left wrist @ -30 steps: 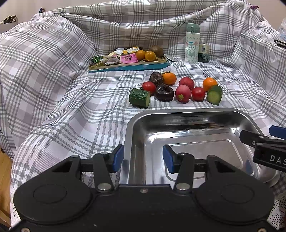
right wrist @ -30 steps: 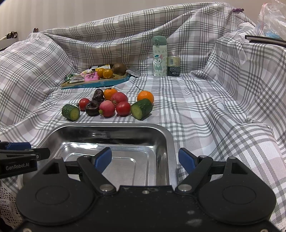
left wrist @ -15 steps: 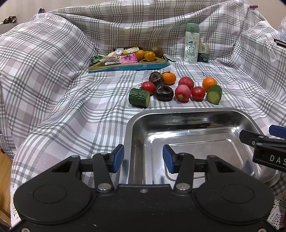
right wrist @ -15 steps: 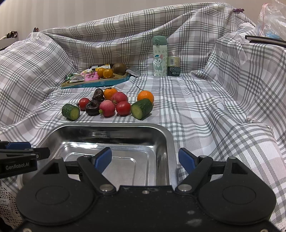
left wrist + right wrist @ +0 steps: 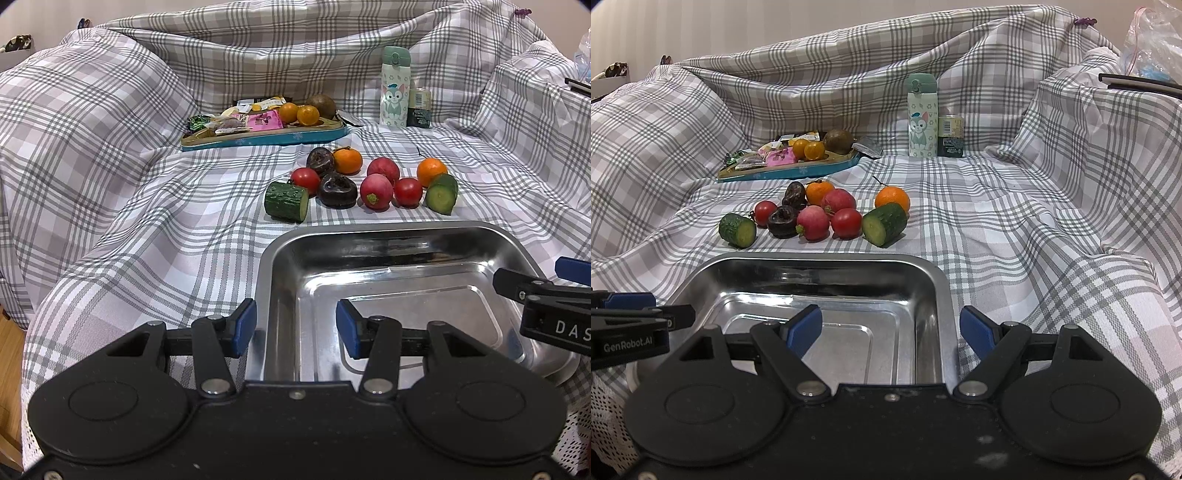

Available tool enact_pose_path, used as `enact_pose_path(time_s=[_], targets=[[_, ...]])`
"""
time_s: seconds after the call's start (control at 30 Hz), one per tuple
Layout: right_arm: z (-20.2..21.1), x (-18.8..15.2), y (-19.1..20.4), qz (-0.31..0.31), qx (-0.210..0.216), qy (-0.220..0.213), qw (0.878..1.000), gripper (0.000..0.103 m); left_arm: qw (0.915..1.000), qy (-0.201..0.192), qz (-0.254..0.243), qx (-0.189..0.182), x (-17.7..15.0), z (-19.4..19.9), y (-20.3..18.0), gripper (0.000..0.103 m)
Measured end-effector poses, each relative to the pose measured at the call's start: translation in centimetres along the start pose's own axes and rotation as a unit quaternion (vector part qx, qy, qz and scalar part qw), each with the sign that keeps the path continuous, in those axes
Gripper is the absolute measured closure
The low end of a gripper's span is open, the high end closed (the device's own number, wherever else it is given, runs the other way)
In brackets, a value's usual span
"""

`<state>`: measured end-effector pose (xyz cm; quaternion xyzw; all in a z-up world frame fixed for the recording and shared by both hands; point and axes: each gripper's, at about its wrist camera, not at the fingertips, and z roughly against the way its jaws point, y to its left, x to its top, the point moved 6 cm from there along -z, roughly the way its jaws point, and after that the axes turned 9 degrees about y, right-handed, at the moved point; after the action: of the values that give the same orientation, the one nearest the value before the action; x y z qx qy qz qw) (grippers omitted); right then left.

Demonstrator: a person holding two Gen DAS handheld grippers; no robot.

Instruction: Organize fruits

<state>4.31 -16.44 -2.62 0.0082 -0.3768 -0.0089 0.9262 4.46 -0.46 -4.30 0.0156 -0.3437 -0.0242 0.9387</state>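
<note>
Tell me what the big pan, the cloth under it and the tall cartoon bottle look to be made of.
Pan: polished metal, likely stainless steel; it mirrors light and has pressed, rounded corners.
Cloth: woven fabric, matte; visible weave, soft folds, grey plaid.
Bottle: smooth printed body with a mint cap that looks plastic; whether the body is metal or plastic cannot be told.

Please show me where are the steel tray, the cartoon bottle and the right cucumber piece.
Steel tray (image 5: 932,295), right wrist view, right wall.
Cartoon bottle (image 5: 922,122), right wrist view, body.
Right cucumber piece (image 5: 891,221), right wrist view, green skin.
</note>
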Motion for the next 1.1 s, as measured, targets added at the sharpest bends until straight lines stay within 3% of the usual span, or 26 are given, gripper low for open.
enact_pose_path(time_s=[0.83, 0.97, 1.1], targets=[[-0.1, -0.2, 0.2, 0.01, -0.004, 0.006, 1.0, 0.018, 1.0, 0.002, -0.005, -0.002, -0.3, -0.1, -0.5, 0.048], [0.2, 0.0, 0.2, 0.018, -0.023, -0.005, 1.0, 0.018, 1.0, -0.001, -0.009, -0.003, -0.3, 0.1, -0.5, 0.048], [1.1, 0.2, -0.1, 0.021, -0.073, -0.036, 0.996, 0.016, 1.0, -0.003, -0.003, -0.004, -0.2, 0.4, -0.3, 0.048]])
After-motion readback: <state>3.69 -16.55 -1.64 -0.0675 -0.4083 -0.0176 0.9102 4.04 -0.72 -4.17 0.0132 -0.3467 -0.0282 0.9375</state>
